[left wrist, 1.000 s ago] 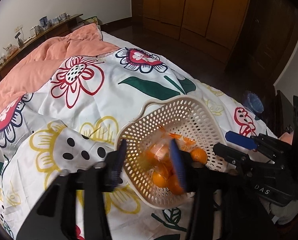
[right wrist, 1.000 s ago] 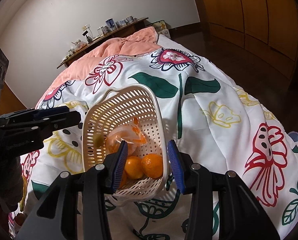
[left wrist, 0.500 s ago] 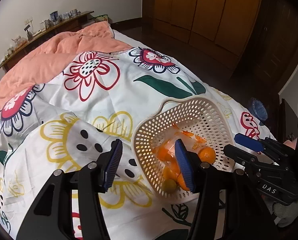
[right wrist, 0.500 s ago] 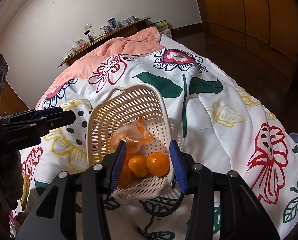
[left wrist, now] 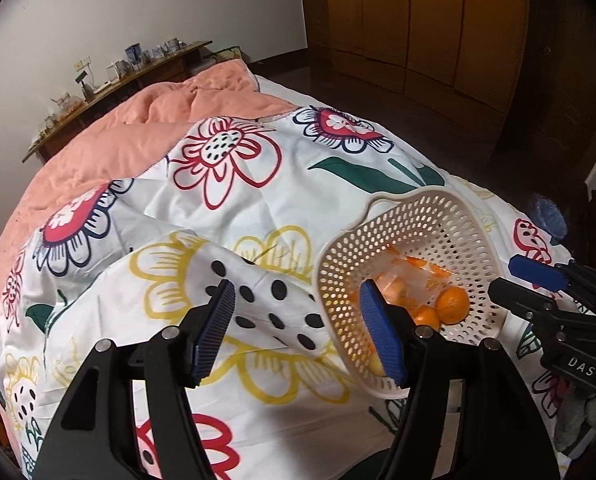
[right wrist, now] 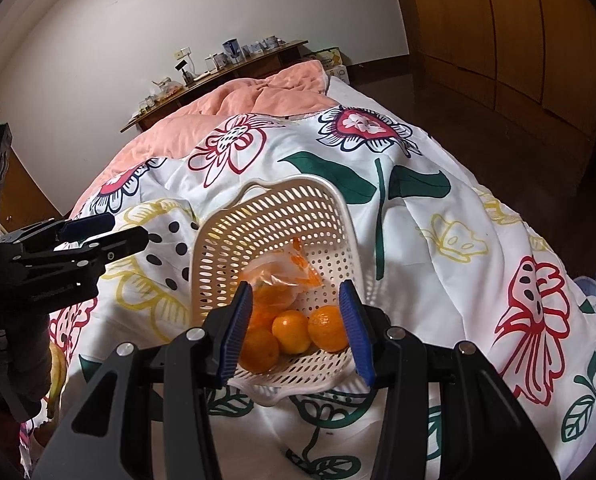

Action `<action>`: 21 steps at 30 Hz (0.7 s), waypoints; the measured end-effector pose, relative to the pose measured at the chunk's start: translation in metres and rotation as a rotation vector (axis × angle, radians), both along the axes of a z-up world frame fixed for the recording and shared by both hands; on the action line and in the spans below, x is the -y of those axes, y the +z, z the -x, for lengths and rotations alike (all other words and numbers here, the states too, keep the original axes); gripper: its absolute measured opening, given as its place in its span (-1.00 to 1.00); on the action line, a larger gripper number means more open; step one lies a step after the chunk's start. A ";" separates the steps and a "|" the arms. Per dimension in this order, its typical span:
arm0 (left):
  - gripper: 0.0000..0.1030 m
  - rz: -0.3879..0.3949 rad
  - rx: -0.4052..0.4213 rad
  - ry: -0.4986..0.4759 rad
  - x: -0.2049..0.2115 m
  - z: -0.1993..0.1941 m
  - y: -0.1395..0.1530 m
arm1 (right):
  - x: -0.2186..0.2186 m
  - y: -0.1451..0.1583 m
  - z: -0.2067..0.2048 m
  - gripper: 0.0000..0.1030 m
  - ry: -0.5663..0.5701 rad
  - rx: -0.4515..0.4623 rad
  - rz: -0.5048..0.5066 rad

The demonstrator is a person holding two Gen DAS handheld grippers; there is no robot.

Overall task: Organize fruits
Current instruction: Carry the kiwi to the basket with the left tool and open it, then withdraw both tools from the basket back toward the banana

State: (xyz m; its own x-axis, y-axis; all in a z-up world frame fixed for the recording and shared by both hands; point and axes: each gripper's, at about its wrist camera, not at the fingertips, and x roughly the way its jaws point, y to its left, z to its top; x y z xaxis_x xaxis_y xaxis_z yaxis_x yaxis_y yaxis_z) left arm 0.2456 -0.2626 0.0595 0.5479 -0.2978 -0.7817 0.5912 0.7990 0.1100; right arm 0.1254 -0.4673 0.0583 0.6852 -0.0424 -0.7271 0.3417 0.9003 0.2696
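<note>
Tilting downward, left gripper opening over the quilt, empty, basket at its right, right gripper parted, empty, oranges just beyond.

Left claw and right claw — black frames, ribbed blue pads, silver screws, "DAS" lettering.

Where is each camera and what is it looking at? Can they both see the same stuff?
Left wrist: sits on the left gripper, looking down across the flowered quilt; its jaws are opening with nothing between them, and the right gripper pokes in at the right.
Right wrist: sits on the right gripper, looking down into the basket of oranges; the left gripper shows at the left.
Both see: the basket, oranges, quilt and shelf.
</note>
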 end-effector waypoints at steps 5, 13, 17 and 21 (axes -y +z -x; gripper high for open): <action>0.29 -0.012 0.034 0.010 -0.006 0.004 0.003 | -0.007 0.004 -0.001 -0.12 0.014 0.005 0.007; 0.29 -0.053 0.104 0.045 -0.017 0.009 0.006 | -0.020 0.011 -0.001 -0.11 0.037 0.011 0.019; 0.38 -0.044 0.111 0.059 -0.025 0.010 0.008 | -0.027 0.014 -0.002 -0.07 0.052 0.009 0.025; 0.43 -0.039 0.123 0.072 -0.033 0.012 0.011 | -0.036 0.018 -0.002 0.01 0.068 0.013 0.035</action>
